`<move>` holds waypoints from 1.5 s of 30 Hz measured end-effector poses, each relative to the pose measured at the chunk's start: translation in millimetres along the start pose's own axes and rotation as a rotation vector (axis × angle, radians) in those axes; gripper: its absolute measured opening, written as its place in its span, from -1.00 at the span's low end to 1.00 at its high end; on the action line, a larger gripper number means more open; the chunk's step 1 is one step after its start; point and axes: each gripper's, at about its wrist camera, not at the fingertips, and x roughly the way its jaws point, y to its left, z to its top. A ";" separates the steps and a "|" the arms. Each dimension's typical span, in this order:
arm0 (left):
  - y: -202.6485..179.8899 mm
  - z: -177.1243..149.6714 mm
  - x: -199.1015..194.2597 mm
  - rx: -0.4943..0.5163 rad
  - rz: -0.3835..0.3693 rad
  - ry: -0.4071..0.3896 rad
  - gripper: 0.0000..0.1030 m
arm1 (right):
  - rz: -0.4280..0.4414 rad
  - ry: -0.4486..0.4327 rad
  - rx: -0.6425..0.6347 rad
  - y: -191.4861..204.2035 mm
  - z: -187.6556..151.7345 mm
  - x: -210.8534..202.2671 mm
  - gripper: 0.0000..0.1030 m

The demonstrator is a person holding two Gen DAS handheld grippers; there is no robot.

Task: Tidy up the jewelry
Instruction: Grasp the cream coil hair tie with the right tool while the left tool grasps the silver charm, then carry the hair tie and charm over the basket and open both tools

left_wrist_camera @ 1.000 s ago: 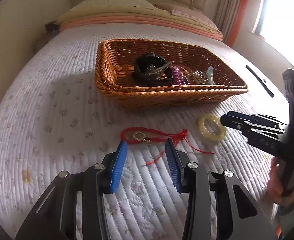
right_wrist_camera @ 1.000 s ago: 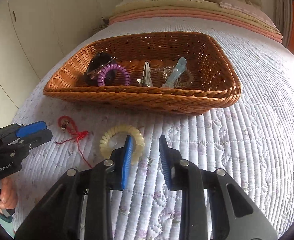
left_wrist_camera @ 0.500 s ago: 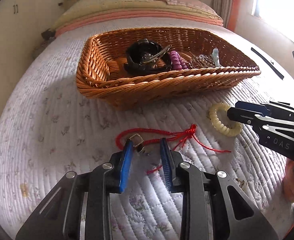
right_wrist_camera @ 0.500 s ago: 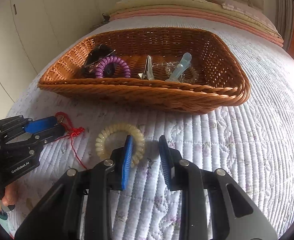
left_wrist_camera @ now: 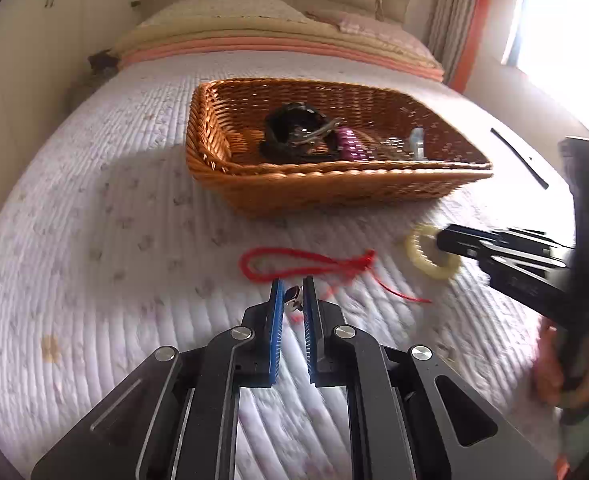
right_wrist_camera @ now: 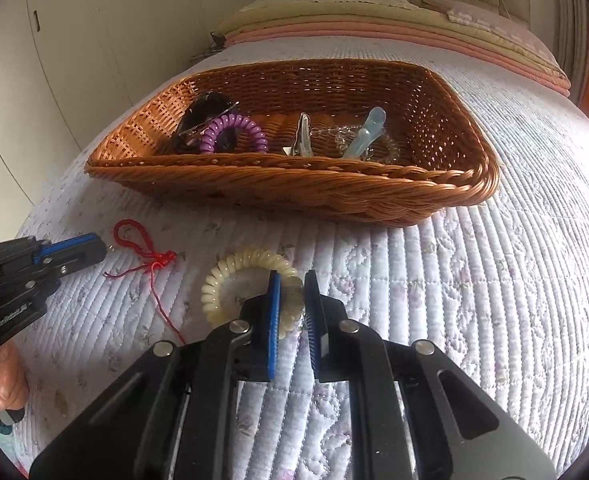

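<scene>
Quilted bedding carries everything, soft enough to give under a press. Left tool [left_wrist_camera: 293, 294] is nearly closed on the small metal charm [left_wrist_camera: 293, 293] of the red cord bracelet [left_wrist_camera: 294, 264], whose limp, light loop trails ahead on the bed. Right tool [right_wrist_camera: 292, 294] pinches the near rim of the cream coil hair tie [right_wrist_camera: 230, 280], springy and apt to stretch. Beyond sits the wicker basket [right_wrist_camera: 334, 188]; its near wall hides part of the contents, and motion blur smears the charm.
</scene>
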 end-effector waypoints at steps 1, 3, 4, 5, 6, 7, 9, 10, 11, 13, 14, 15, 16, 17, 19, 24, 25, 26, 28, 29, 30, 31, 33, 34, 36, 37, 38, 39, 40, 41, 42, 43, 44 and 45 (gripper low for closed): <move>0.9 -4.1 -5.3 -0.011 -0.015 -0.001 -0.85 | 0.004 -0.002 0.005 -2.9 -0.3 -3.2 -0.81; 3.1 -15.6 -19.2 -0.045 -0.050 -0.008 -0.85 | 0.016 -0.009 0.018 -5.3 0.1 -9.1 -0.82; 2.3 -21.8 -25.8 -0.055 -0.049 -0.011 -0.85 | 0.011 -0.014 0.022 -5.5 -0.2 -12.9 -0.82; -0.2 -27.8 -31.7 -0.055 -0.047 -0.014 -0.85 | 0.006 -0.012 0.027 -5.6 -1.6 -16.1 -0.82; -2.1 -34.1 -35.9 -0.055 -0.055 -0.011 -0.85 | 0.006 -0.005 0.033 -6.9 -4.4 -19.8 -0.82; -3.3 -41.7 -38.7 -0.058 -0.074 0.003 -0.85 | 0.009 0.008 0.042 -8.1 -8.7 -23.1 -0.82; -6.8 -54.7 -36.5 -0.052 -0.122 0.059 -0.85 | 0.013 0.035 0.056 -10.6 -19.4 -27.8 -0.82; -11.0 -59.1 -34.9 -0.031 -0.110 0.074 -0.85 | 0.011 0.044 0.063 -12.1 -25.8 -30.3 -0.82; -14.1 -61.8 -33.5 -0.007 -0.078 0.080 -0.84 | 0.014 0.047 0.071 -14.4 -30.9 -33.1 -0.82; -21.9 -62.7 -33.9 0.027 -0.035 0.076 -0.78 | 0.040 0.045 0.083 -18.6 -38.8 -34.1 -0.82; -24.6 -63.0 -34.6 0.038 -0.024 0.078 -0.56 | 0.053 0.041 0.089 -20.5 -40.4 -34.4 -0.82; -27.6 -64.4 -35.9 0.049 -0.026 0.077 -0.43 | 0.066 0.035 0.095 -21.4 -41.9 -34.4 -0.81; -29.3 -65.8 -38.2 0.057 -0.021 0.070 -0.24 | 0.080 0.033 0.103 -23.8 -42.8 -34.8 -0.81; -30.5 -67.4 -40.9 0.062 -0.005 0.062 -0.15 | 0.092 0.034 0.111 -26.2 -43.7 -34.3 -0.80; -29.6 -69.9 -44.1 0.056 0.015 0.058 -0.14 | 0.113 0.029 0.128 -31.2 -46.1 -35.5 -0.77; -26.7 -65.0 -37.1 0.038 0.027 0.073 -0.23 | 0.078 0.016 0.110 -32.4 -46.8 -43.1 -0.70; -29.4 -64.1 -34.7 0.052 0.044 0.076 -0.26 | 0.068 0.011 0.100 -29.9 -46.9 -45.4 -0.70; -32.6 -63.3 -32.1 0.066 0.060 0.077 -0.27 | 0.053 0.006 0.088 -27.5 -47.2 -47.4 -0.69; -39.5 -63.2 -29.3 0.098 0.099 0.076 -0.42 | 0.035 0.003 0.065 -20.2 -46.3 -47.5 -0.52; -42.7 -63.8 -28.8 0.112 0.113 0.074 -0.50 | 0.031 0.007 0.053 -16.5 -46.1 -46.7 -0.36; -43.9 -64.3 -28.9 0.121 0.123 0.071 -0.52 | 0.025 0.013 0.041 -14.1 -45.3 -45.1 -0.30; -45.2 -64.9 -29.3 0.128 0.130 0.068 -0.60 | 0.013 0.015 0.027 -10.9 -44.7 -43.4 -0.27; -46.7 -65.8 -30.1 0.137 0.129 0.063 -0.79 | -0.022 0.031 -0.004 -4.3 -42.7 -37.8 -0.27; -46.5 -65.7 -30.1 0.142 0.131 0.060 -0.79 | -0.043 0.042 -0.022 -0.1 -41.8 -34.4 -0.28; -47.4 -66.1 -31.6 0.150 0.130 0.049 -0.85 | -0.060 0.044 -0.060 7.8 -41.7 -32.7 -0.64; -46.5 -66.7 -33.8 0.148 0.126 0.043 -0.85 | -0.064 0.044 -0.081 11.8 -41.5 -33.0 -0.80; -45.6 -66.0 -35.4 0.142 0.120 0.035 -0.86 | -0.080 0.037 -0.097 15.2 -42.2 -34.2 -0.81; -45.0 -65.3 -37.5 0.137 0.109 0.022 -0.86 | -0.083 0.031 -0.104 16.9 -42.8 -35.8 -0.82; -44.2 -64.5 -42.4 0.133 0.089 -0.002 -0.86 | -0.079 0.021 -0.102 17.1 -43.1 -38.7 -0.82; -43.7 -64.1 -47.8 0.130 0.073 -0.025 -0.86 | -0.071 0.006 -0.096 16.2 -43.0 -43.1 -0.82; -43.3 -62.9 -53.9 0.128 0.055 -0.052 -0.86 | -0.061 -0.008 -0.089 14.8 -42.9 -48.8 -0.82; -44.0 -61.7 -57.9 0.127 0.044 -0.069 -0.86 | -0.054 -0.020 -0.083 13.8 -43.3 -55.1 -0.82; -45.2 -59.7 -61.4 0.127 0.037 -0.087 -0.86 | -0.051 -0.031 -0.078 12.5 -41.6 -60.7 -0.82; -45.8 -58.2 -65.3 0.126 0.029 -0.108 -0.86 | -0.048 -0.044 -0.075 12.0 -39.0 -67.0 -0.82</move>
